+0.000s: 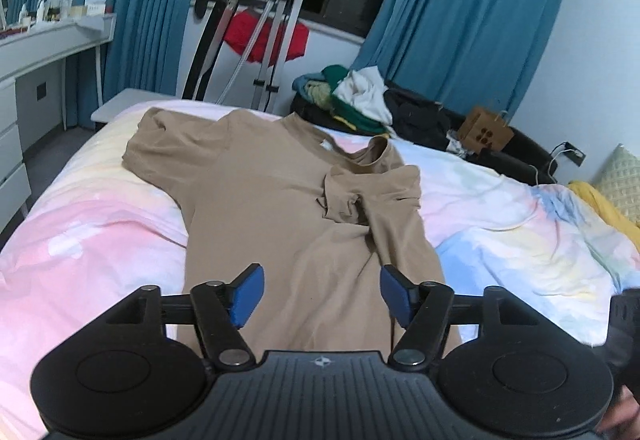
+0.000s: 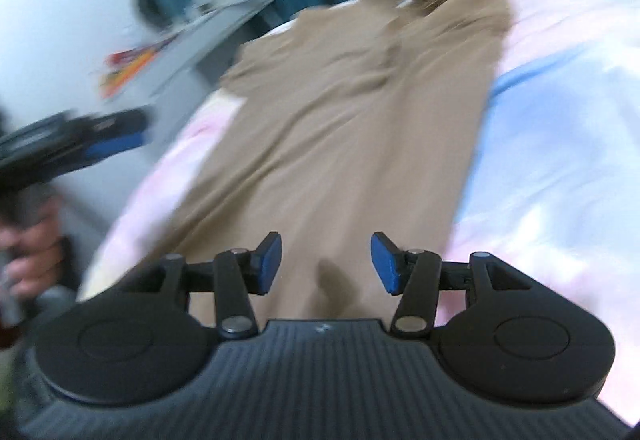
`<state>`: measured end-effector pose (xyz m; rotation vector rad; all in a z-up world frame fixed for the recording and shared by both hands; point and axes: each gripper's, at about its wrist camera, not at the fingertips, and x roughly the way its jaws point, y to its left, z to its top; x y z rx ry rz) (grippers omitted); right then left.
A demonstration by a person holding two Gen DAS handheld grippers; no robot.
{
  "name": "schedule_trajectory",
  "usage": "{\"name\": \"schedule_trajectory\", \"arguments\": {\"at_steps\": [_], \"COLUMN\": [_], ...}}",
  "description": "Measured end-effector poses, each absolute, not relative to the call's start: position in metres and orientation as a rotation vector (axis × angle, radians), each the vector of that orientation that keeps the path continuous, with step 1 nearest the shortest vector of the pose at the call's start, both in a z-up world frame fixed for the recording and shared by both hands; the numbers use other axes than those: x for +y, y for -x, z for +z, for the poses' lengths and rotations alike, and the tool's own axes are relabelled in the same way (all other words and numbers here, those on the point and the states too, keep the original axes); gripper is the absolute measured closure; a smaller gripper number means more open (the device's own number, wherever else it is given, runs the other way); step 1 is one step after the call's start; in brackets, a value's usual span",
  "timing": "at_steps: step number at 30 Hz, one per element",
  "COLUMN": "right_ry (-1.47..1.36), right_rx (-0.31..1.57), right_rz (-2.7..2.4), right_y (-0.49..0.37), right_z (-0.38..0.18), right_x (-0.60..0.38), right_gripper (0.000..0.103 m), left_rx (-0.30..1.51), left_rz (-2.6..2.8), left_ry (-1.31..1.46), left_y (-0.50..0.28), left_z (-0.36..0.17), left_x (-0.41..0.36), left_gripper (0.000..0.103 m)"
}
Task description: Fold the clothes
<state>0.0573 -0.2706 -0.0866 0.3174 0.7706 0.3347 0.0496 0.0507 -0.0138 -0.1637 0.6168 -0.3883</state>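
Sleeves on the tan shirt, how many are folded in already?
1. The right sleeve lies folded onto the tan shirt; the left sleeve is spread flat on the bed.

The left black plastic two-finger gripper [image 1: 322,294] has a ribbed dark grey housing at the bottom centre of the frame, marked with a small white diamond emblem. Two round black discs flank it. Black link arms with silver rivets carry flat blue rubber pads [image 1: 249,294]. The right black plastic gripper [image 2: 326,266] looks the same. At the left edge of the right wrist view, a blurred bare-skinned hand [image 2: 28,252] shows.
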Motion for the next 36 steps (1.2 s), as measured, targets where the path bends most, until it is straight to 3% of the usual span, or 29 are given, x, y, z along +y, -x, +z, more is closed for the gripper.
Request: {"name": "schedule_trajectory", "arguments": {"at_steps": [8, 12, 18, 27, 36], "right_ry": [-0.252, -0.271, -0.315, -0.3, -0.402], "right_rx": [0.639, 0.559, 0.47, 0.531, 0.512], "right_rz": [0.113, 0.136, 0.099, -0.023, -0.053], "right_y": [-0.076, -0.098, -0.118, -0.129, -0.13], "right_z": [-0.043, -0.015, -0.035, -0.083, -0.084], "right_x": [-0.25, -0.236, -0.228, -0.239, -0.264], "right_gripper": [0.045, 0.012, 0.012, 0.012, 0.012], "left_rx": [0.575, 0.559, 0.581, 0.581, 0.747], "left_rz": [-0.389, -0.384, -0.327, -0.192, -0.021], "left_ry": [0.176, 0.187, 0.232, 0.384, 0.659], "left_y": [-0.053, -0.058, -0.085, -0.144, -0.285], "left_z": [-0.023, -0.029, -0.044, -0.058, -0.116], "left_x": [0.064, 0.07, 0.084, 0.111, 0.166], "left_gripper": [0.022, 0.011, 0.005, 0.0, 0.002]}}
